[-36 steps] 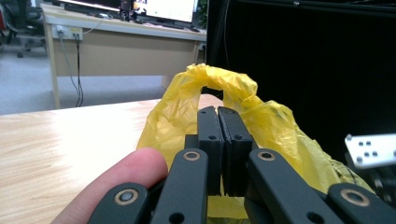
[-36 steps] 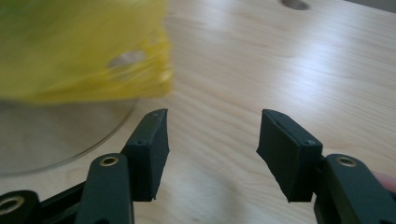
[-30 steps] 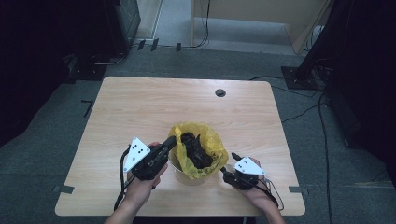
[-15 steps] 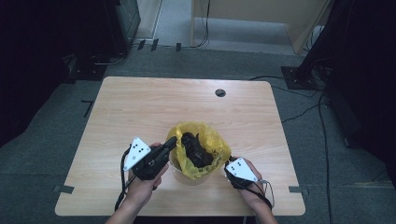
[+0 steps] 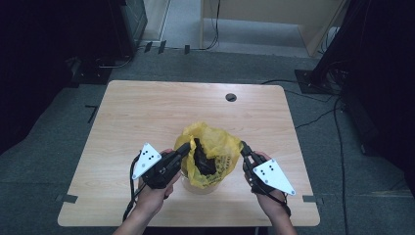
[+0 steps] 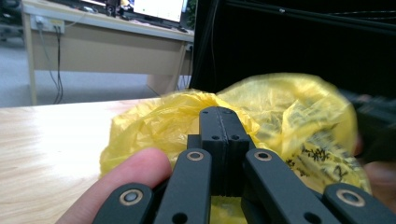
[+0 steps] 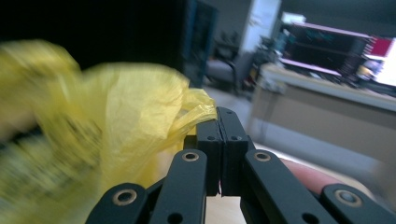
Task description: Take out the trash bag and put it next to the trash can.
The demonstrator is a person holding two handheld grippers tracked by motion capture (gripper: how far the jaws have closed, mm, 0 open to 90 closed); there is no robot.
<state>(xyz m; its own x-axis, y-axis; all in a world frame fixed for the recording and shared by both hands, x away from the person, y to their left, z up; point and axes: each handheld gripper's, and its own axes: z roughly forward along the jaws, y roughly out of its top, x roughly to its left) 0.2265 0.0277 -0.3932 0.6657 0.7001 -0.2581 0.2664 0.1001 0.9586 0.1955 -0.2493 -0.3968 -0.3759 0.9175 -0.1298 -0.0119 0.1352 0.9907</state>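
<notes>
A yellow plastic bag [image 5: 215, 142] lines a small pale container [image 5: 195, 186] near the table's front edge, with dark stuff [image 5: 203, 160] inside it. My left gripper [image 5: 187, 146] is shut on the bag's left rim; in the left gripper view the closed jaws [image 6: 218, 114] sit against the crumpled bag [image 6: 289, 112]. My right gripper [image 5: 243, 147] is shut on the right rim. In the right gripper view a twisted strip of the bag [image 7: 135, 107] runs into the tip of my right gripper [image 7: 218, 114], and the bag is blurred.
The wooden table [image 5: 147, 112] has a dark round hole [image 5: 231, 97] near its far edge. Cables and dark stands lie on the floor beyond and to the right. A desk with screens stands in the background of both gripper views.
My right gripper has risen from the table beside the container to the bag's right rim, and its jaws have shut there. The left gripper has kept still.
</notes>
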